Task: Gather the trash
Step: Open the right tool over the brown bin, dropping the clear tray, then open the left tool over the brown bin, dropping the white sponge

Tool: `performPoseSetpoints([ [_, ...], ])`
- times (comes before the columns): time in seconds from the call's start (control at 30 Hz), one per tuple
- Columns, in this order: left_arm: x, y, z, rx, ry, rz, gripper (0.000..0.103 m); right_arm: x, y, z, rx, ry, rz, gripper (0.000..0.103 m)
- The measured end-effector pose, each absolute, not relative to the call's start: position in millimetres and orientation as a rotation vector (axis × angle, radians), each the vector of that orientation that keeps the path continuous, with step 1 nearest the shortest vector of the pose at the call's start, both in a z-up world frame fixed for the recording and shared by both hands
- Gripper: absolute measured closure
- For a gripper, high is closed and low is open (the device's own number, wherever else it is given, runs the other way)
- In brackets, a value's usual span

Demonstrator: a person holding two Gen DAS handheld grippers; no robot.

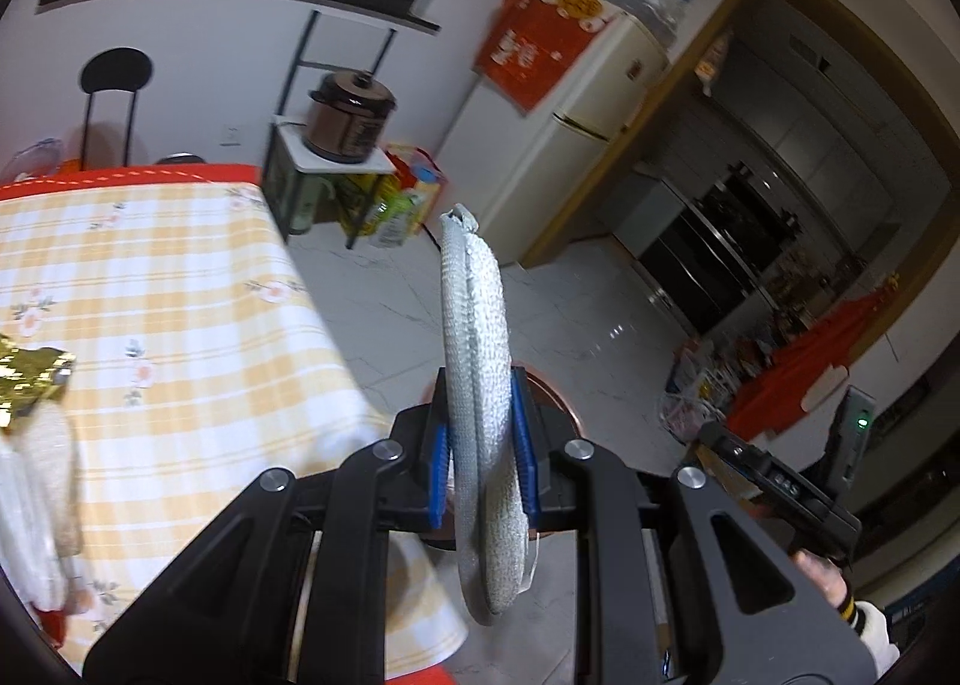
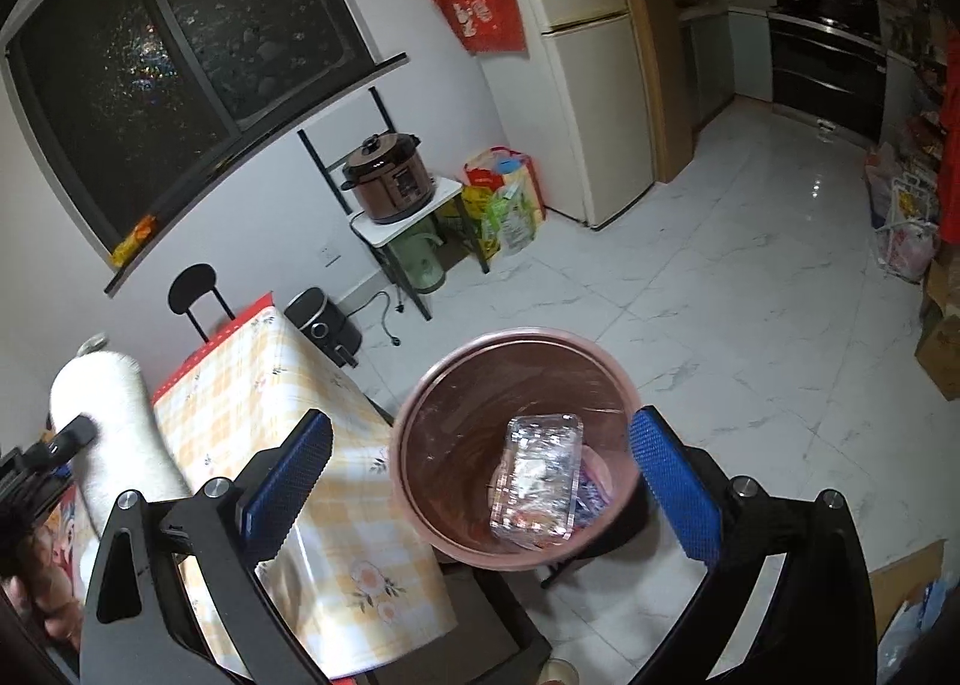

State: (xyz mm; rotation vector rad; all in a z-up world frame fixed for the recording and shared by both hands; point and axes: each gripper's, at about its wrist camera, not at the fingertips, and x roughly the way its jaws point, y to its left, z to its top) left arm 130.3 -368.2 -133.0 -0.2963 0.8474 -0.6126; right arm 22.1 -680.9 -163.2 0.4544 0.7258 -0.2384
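Observation:
My left gripper [image 1: 480, 457] is shut on a flat grey woven pad [image 1: 477, 361], held upright on edge beyond the table's right edge. Part of the pink trash bin's rim [image 1: 561, 391] shows behind the fingers. In the right wrist view the pink trash bin [image 2: 420, 475] stands on a dark stool beside the table, with a clear plastic container [image 2: 537, 475] and some wrappers inside. My right gripper [image 2: 480, 481] is open and empty, hovering over the bin. A crumpled gold wrapper [image 1: 27, 379] lies on the table at the left.
The table has a yellow checked cloth [image 1: 168, 313]. A white fluffy item [image 2: 114, 433] sits at its left. A shelf with a brown cooker [image 2: 390, 181], bags, a fridge [image 2: 576, 61] and a black chair [image 2: 192, 289] stand behind. Cardboard boxes [image 2: 945, 343] line the right.

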Motion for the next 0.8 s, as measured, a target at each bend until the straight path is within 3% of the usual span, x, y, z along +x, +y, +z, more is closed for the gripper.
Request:
performPoseSetpoints([
  [0.57,179,-524,-203,-0.195,1.007,-0.781,0.079,-43,-727,-169,0.512,0.706,-0.387,0.005],
  [0.6,184,-528,-203,-0.198,1.001,-0.789,0.068,-45,-728,-170,0.515,0.709,-0.395,0.005],
  [0.63,189,-531,-202,-0.211,0.99,-0.802,0.05,-46,-729,-171,0.516,0.711,-0.399,0.005],
  [0.7,194,-528,-197,-0.226,0.97,-0.804,0.043,-47,-729,-171,0.52,0.712,-0.401,0.005],
  [0.8,197,-510,-185,-0.215,0.929,-0.788,0.042,-45,-725,-172,0.521,0.713,-0.393,0.005],
])
